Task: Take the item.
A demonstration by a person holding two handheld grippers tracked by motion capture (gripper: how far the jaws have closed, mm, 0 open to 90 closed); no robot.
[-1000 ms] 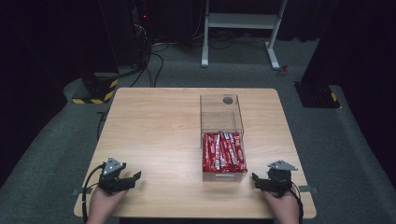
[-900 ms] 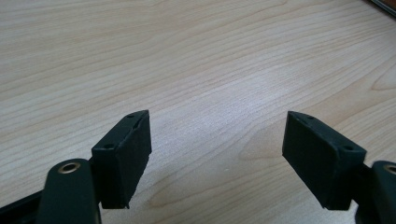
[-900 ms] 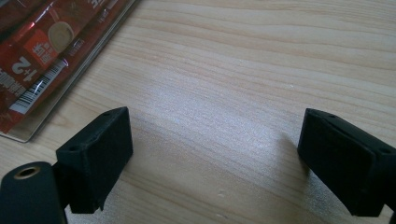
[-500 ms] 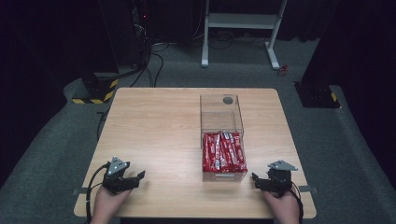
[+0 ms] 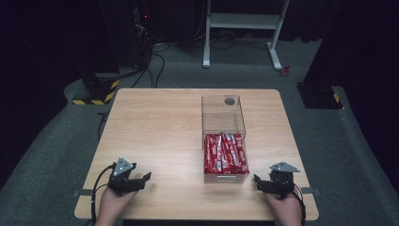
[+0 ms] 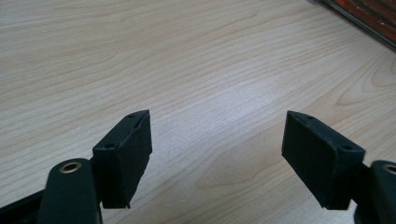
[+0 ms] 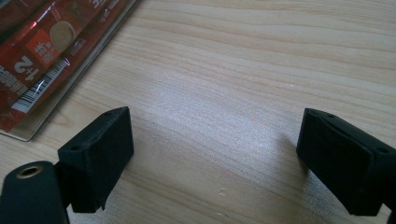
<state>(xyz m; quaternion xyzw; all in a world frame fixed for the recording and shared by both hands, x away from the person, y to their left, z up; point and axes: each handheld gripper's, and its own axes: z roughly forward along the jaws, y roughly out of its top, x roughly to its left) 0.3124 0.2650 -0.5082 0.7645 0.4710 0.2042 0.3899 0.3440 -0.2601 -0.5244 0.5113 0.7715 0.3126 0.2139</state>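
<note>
A clear plastic box [image 5: 223, 115] stands right of the table's centre. Its near half holds several red snack packets [image 5: 225, 153]; its far half looks empty apart from a dark round spot. My left gripper [image 5: 142, 181] rests low at the table's front left, open, with bare wood between its jaws [image 6: 217, 121]. At the front right, just right of the box's near end, my right gripper [image 5: 259, 182] is also open over bare wood [image 7: 215, 119]. The red packets [image 7: 42, 51] lie off to its upper left in the right gripper view. A corner of the box [image 6: 369, 18] shows in the left gripper view.
The wooden table [image 5: 155, 127] stands on grey carpet. Behind it are a white frame's legs [image 5: 244, 28], black cables and a yellow-black striped base [image 5: 96, 92]. The table's front edge lies just behind both hands.
My left gripper has edged slightly to the right along the front of the table, jaws still apart. The right gripper and the box have not moved.
</note>
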